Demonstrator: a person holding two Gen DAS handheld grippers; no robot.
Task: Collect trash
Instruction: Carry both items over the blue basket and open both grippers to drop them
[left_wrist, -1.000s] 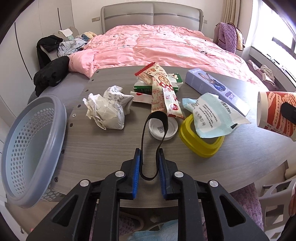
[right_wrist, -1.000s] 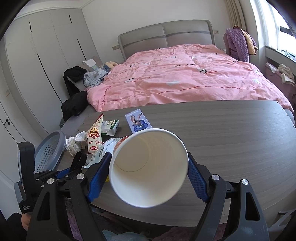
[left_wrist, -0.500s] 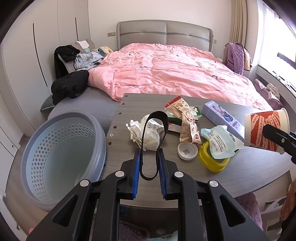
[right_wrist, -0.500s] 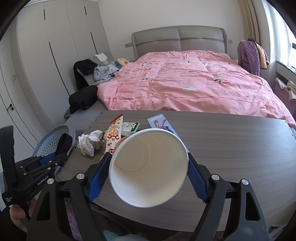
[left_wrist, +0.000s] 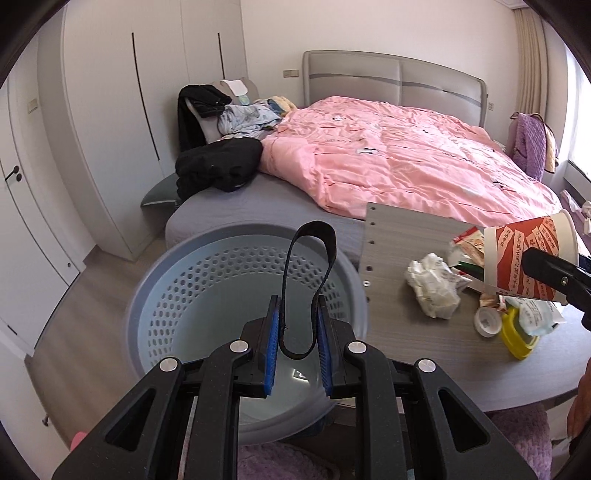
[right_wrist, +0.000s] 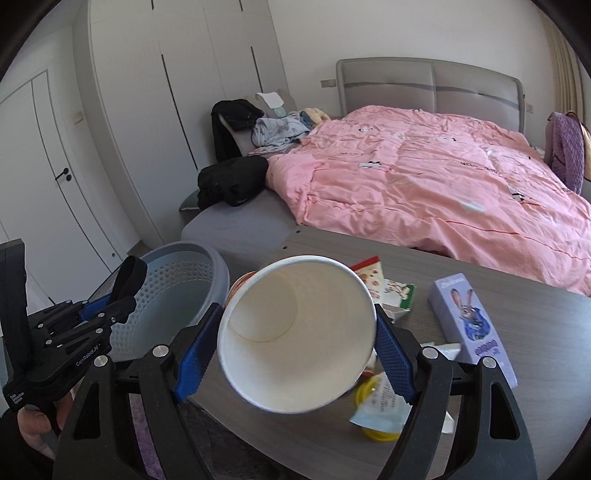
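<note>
While the black elastic loop (left_wrist: 310, 273) stands pinched upright between the blue pads of the left hand-held gripper (left_wrist: 295, 354), it hangs directly over the open mouth of the pale blue perforated basket (left_wrist: 207, 291), which sits on the floor just left of the surface (left_wrist: 402, 325). The loop's long axis runs up and away from the jaws, its closed end pointing toward the far rim of the basket, so a release from here would likely drop it straight inside. The left jaws are clenched nearly together on the strap's two sides. To the right, the right hand-held gripper (right_wrist: 295, 350) grasps a red-and-white paper cup (right_wrist: 295, 339) across its body, pads pressed on both sides, the cup tipped so its empty white mouth faces the camera; in the left wrist view the same cup shows above the near left part of the surface, well right of the basket. Of the two loads, the loop is the nearer to the basket, and the cup would need carrying further left to clear the surface edge. Beneath and beyond the cup, the remaining trash lies on the surface: a crumpled white paper wad (left_wrist: 434, 290), a snack wrapper (right_wrist: 369, 275), a small white lid (left_wrist: 487, 322), a yellow ring-shaped container (left_wrist: 515, 338) with a pale blue pouch across it, and a purple cartoon-rabbit box (right_wrist: 474, 328) at the right. A bed with a pink quilt (left_wrist: 406, 162) fills the far side of the room.
</note>
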